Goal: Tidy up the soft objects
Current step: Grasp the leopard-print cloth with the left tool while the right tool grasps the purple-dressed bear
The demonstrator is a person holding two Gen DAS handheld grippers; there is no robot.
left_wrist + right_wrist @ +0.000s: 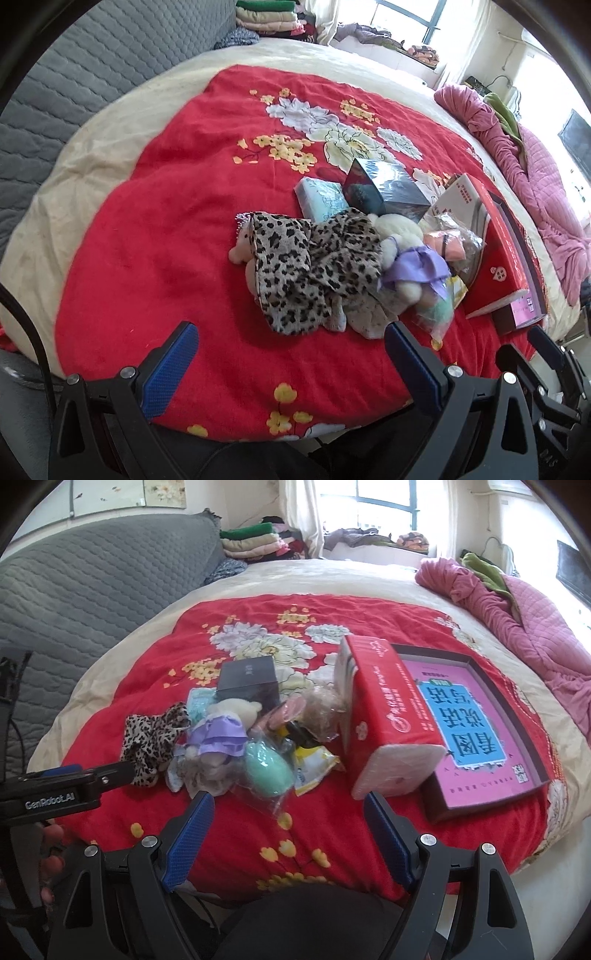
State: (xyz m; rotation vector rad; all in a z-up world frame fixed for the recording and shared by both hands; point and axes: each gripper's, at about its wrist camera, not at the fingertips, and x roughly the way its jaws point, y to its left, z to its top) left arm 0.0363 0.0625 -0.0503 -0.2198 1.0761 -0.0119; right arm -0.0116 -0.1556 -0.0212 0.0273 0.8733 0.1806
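Where boxes crowd: leopard cloth (306, 266), plush toy (221, 731).

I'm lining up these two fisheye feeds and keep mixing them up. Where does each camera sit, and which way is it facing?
Left wrist: rides the left tool, facing across the red blanket at the leopard-print cloth; its open blue fingers show.
Right wrist: rides the right tool, facing the red box and pink book; the left tool and a hand show.
Shared: cloth, plush toy, black box.
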